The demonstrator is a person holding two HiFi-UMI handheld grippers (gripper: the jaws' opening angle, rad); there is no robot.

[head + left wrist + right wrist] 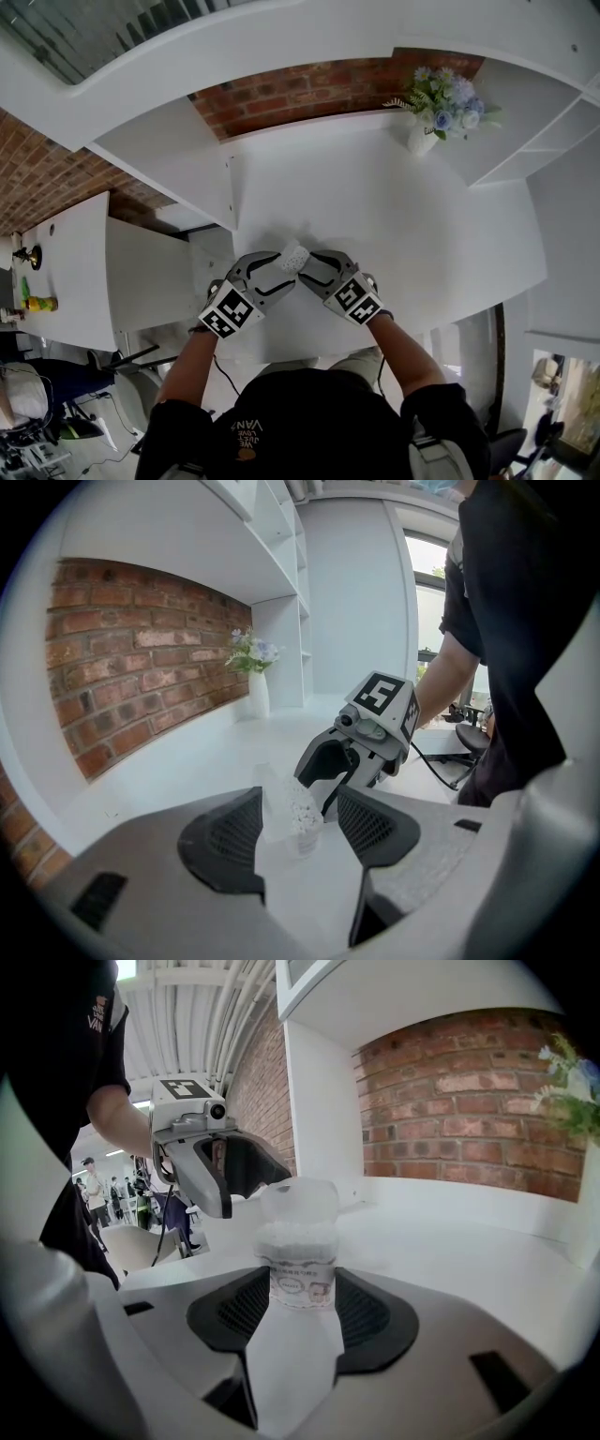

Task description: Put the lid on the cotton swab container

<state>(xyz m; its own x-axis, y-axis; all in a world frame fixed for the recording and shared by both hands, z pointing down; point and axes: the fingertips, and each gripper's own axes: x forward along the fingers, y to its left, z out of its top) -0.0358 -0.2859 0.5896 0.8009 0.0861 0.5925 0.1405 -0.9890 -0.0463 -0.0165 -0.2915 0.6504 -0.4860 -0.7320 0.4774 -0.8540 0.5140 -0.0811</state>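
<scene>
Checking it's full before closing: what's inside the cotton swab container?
White swab tips packed at the top of the cotton swab container, under its open clear lid. The label and the right gripper clamped round it hide the stems and bottom.

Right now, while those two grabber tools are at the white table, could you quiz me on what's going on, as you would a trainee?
1. Multiple choice: what stands between the jaws of the right gripper? A) a cup B) the cotton swab container C) nothing
2. True or false: the jaws of the left gripper are pressed flat together.
3. Fill in: seen from the head view, the vase of flowers stands at the far ____ side of the table.

Key: 1 B, the pads sit against its sides. 2 False, they stand apart. 3 right.
</scene>
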